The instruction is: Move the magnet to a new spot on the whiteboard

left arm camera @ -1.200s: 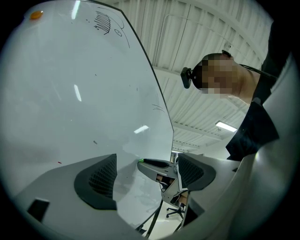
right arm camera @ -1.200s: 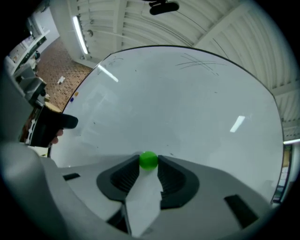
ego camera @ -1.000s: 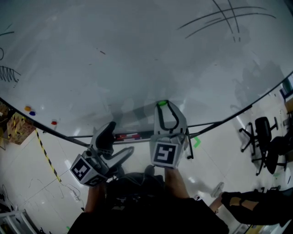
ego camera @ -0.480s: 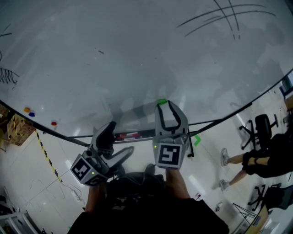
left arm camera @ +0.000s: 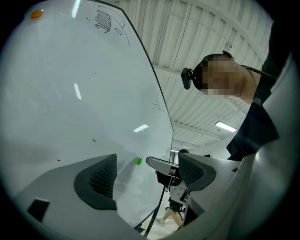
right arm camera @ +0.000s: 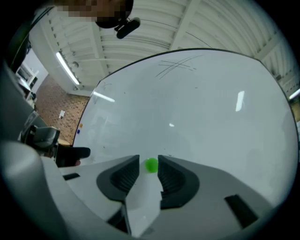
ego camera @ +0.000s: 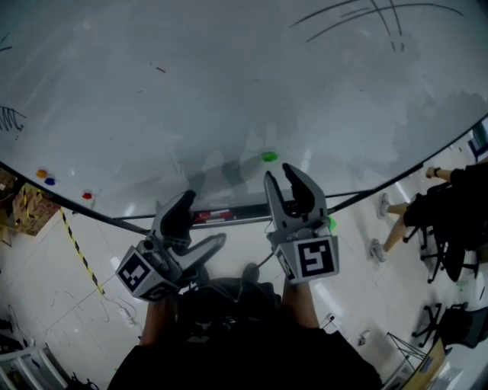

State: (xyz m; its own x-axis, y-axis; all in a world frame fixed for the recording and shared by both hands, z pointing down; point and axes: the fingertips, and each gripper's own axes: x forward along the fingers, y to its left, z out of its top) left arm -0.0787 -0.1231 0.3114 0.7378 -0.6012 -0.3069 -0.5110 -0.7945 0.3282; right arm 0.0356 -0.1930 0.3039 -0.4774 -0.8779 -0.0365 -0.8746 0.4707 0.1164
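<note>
Dim fisheye views, perhaps slightly blurred.

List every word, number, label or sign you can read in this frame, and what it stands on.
No readable text anywhere in these views.
Whiteboard: only crossing pen strokes and a scribble, no letters.
Left cube and right cube: black-and-white square patterns, no characters.
Red-labelled bar below the board's edge: print too blurred to read.

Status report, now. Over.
Left gripper jaws apart, empty. Right gripper jaws apart, empty, tips just short of the green magnet. Magnet stuck on the whiteboard, not gripped. Nothing between jaws and magnet.
</note>
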